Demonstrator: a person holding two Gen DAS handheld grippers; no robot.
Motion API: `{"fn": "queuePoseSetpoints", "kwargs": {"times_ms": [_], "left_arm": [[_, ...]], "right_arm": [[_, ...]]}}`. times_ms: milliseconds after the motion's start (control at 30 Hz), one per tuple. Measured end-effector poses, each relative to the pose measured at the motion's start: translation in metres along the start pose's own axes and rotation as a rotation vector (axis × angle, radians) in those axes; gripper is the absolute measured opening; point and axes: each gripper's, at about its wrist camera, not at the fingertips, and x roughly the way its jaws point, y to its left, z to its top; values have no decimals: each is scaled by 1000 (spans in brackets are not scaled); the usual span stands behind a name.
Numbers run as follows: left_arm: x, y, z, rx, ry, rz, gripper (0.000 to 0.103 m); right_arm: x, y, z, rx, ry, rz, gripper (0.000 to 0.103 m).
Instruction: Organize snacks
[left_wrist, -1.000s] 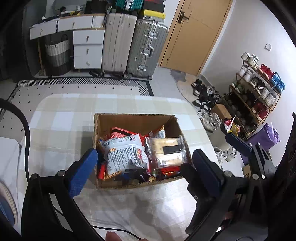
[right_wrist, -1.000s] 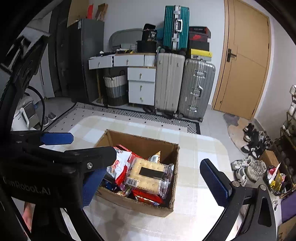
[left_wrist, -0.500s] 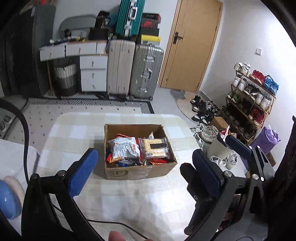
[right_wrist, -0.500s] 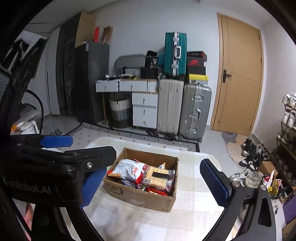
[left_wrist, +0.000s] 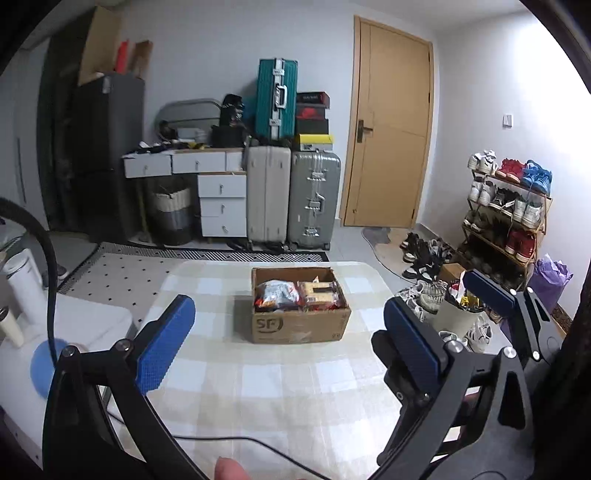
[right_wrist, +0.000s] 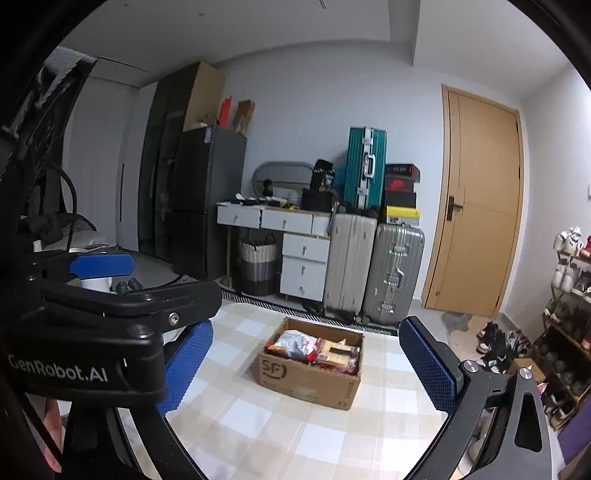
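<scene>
A brown cardboard box marked SF stands on the checked tablecloth, filled with snack packets, among them a clear cracker pack. It also shows in the right wrist view. My left gripper is open and empty, held well back from the box. My right gripper is open and empty, also back from the box; its fingers show at the right edge of the left wrist view.
Suitcases, a white drawer unit and a door stand behind the table. A shoe rack is at the right. A black cable lies on the near cloth. White items are at the left.
Both grippers have pulled back and up from just over the box, so it now looks small and far. Both stay open and empty.
</scene>
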Motion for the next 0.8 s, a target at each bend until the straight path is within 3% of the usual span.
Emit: {"fn": "queuePoseSetpoints", "kwargs": {"times_ms": [167, 367, 533, 800], "left_arm": [[-56, 4, -36, 2, -7, 45, 102], [-71, 8, -83, 1, 18, 75, 102], [-46, 30, -122, -94, 11, 97, 102], [30, 40, -162, -9, -30, 167, 102]], "right_arm": [[-46, 25, -23, 14, -8, -1, 103], [-62, 39, -65, 75, -1, 10, 103], [-40, 41, -103, 90, 21, 17, 103], [40, 5, -150, 167, 97, -78, 103]]}}
